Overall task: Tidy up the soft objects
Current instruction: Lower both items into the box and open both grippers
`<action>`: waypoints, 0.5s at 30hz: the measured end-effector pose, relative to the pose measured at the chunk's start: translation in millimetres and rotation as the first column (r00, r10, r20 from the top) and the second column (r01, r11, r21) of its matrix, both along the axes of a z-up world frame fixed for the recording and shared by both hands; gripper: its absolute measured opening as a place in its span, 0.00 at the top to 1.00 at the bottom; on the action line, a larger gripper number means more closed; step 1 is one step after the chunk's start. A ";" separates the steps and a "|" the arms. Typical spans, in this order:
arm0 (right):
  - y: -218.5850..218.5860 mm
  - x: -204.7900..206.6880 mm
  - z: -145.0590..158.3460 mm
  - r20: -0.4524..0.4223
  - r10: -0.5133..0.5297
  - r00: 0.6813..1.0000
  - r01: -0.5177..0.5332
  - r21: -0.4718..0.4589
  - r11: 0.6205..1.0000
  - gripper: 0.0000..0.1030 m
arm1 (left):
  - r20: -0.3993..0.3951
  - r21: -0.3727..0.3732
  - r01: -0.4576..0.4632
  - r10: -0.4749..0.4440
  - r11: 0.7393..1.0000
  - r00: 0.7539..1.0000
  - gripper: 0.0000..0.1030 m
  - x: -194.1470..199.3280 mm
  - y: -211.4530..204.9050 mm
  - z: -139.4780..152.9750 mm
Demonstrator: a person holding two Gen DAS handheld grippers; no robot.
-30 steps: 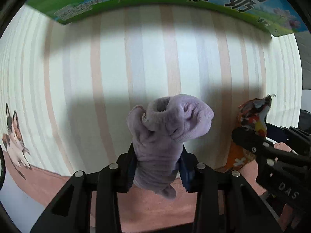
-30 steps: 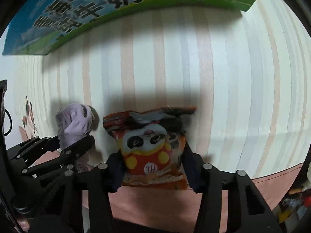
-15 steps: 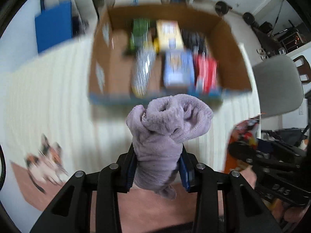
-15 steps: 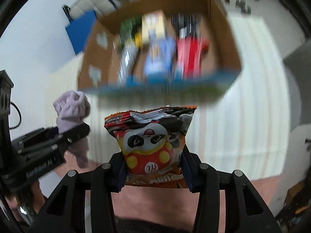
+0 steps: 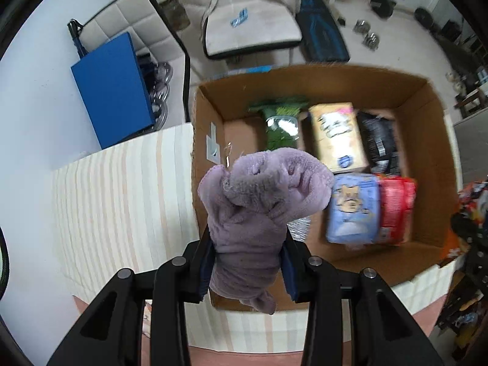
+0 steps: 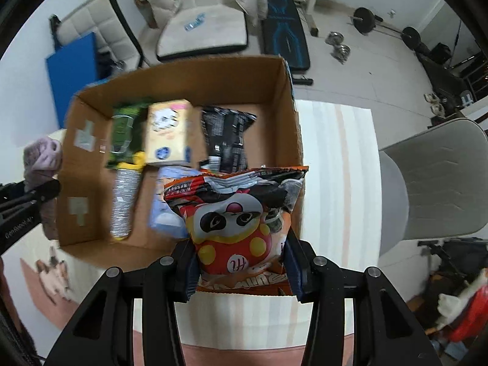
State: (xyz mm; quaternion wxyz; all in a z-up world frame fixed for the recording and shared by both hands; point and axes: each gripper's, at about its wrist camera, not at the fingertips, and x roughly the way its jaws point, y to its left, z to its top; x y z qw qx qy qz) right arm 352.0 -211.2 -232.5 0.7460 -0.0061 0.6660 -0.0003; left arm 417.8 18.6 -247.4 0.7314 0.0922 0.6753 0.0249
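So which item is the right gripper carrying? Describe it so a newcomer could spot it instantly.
Start at the open brown cardboard box on the striped tablecloth. Above its near right corner, the right gripper is shut on a puffy orange snack bag. Unlike the packets lying in the box, it is held up and shows a cartoon panda with yellow spots on red.

Right wrist view, as I see it. My right gripper [image 6: 241, 270] is clamped on a snack bag [image 6: 236, 228], orange with a panda print, held above the near right corner of the cardboard box [image 6: 283, 91]. In the box: green packet [image 6: 125, 129], yellow tissue pack [image 6: 167, 131], black packet [image 6: 225, 137], silver packet [image 6: 123, 204], pale blue pack [image 6: 164, 201]. The box sits on a striped tablecloth [image 6: 335, 164]. At the left edge my left gripper [image 6: 27, 201] holds a lilac towel [image 6: 42, 158]. Grey chair [image 6: 433, 177] at right.
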 end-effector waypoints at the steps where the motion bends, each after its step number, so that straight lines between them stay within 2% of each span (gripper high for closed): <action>1: 1.5 0.0 -6.4 -0.011 0.004 1.000 -0.004 -0.022 1.000 0.53 | -0.010 0.020 0.003 -0.002 1.000 1.000 0.66 2.0 -1.2 -6.9; 4: 9.5 3.2 -22.8 -0.040 0.023 0.999 -0.027 -0.120 0.992 0.53 | -0.053 0.064 0.019 -0.015 0.998 0.998 0.66 4.7 -5.0 -28.4; 8: 18.9 9.6 -40.3 -0.073 0.048 0.996 -0.066 -0.269 0.961 0.53 | -0.098 0.109 0.035 -0.024 0.993 0.995 0.66 7.3 -11.0 -52.9; 11: 24.2 13.1 -53.7 -0.115 0.055 0.992 -0.090 -0.320 0.943 0.52 | -0.157 0.128 0.030 -0.009 0.991 0.988 0.63 8.5 -11.1 -73.0; 13: 28.0 14.7 -65.9 -0.164 0.062 0.984 -0.119 -0.366 0.923 0.45 | -0.209 0.125 0.017 0.010 0.992 0.978 0.61 7.7 -9.5 -86.6; 15: 29.2 15.7 -73.9 -0.194 0.060 0.979 -0.130 -0.376 0.917 0.21 | -0.241 0.104 -0.017 0.041 0.994 0.970 0.60 4.9 -5.4 -93.5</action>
